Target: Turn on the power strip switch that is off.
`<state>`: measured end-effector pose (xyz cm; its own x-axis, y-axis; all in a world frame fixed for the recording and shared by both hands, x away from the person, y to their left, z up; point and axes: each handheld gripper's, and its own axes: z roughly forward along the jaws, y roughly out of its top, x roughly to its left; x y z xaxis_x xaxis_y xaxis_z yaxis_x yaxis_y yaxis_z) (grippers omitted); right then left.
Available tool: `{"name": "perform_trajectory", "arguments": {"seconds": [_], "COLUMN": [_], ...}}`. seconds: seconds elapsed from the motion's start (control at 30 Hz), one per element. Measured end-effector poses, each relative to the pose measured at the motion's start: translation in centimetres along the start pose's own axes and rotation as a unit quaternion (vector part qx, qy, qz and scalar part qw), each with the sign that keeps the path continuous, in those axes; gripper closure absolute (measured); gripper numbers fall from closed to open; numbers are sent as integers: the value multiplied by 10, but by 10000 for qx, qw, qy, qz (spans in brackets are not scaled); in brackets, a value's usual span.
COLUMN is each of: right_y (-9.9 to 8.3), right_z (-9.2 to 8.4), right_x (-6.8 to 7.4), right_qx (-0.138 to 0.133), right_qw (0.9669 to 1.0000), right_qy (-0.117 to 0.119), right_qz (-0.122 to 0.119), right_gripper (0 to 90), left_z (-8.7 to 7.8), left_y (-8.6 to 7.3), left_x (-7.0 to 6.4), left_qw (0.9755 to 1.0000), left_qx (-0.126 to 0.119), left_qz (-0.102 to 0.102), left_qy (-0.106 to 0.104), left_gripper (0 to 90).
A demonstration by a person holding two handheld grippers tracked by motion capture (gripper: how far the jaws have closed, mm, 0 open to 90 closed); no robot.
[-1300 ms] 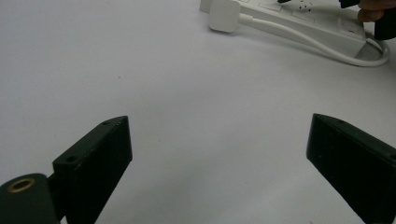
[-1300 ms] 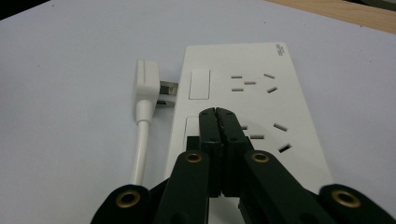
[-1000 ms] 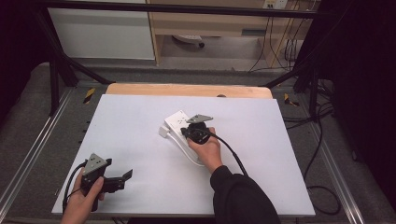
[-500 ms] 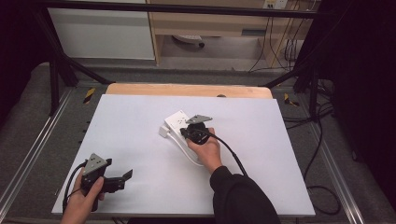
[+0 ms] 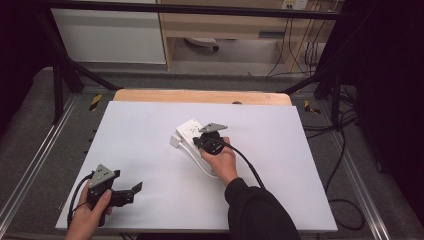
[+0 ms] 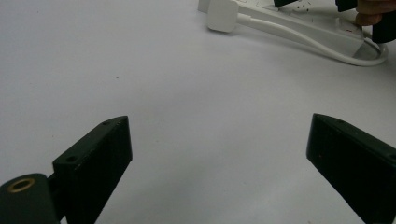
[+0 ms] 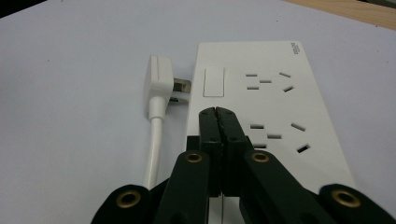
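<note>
On the white table (image 5: 150,135) there are two grippers, one power strip and one plug on its cord. At the near left corner, close to the table's near edge, the left gripper (image 5: 131,192) is held low with its jaws spread wide and nothing between them; bare tabletop stretches from it toward the middle. Near the table's centre lies the white power strip (image 7: 261,107), one rocker switch (image 7: 214,81) at its far left end. The white plug (image 7: 159,88) lies just left of it, prongs pointing at the strip's side. The right gripper (image 7: 218,116) hovers over the strip, jaws pressed together, empty. Right of it the table is open to its edge.
</note>
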<state>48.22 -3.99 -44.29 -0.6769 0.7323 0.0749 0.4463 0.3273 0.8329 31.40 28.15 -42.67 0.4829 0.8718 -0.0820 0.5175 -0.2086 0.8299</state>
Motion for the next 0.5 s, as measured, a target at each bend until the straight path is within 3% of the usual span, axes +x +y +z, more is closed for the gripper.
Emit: {"name": "perform_trajectory", "arguments": {"seconds": [0.5], "right_y": [0], "right_z": [0], "right_x": [0], "right_qx": [12], "right_qw": [10000], "right_qy": [-1], "right_qz": [-38], "right_gripper": [900], "left_z": [0], "left_y": [0], "left_x": [0], "left_qw": [10000], "left_qx": [7], "left_qz": [-2], "left_qy": [0], "left_gripper": [69]}}
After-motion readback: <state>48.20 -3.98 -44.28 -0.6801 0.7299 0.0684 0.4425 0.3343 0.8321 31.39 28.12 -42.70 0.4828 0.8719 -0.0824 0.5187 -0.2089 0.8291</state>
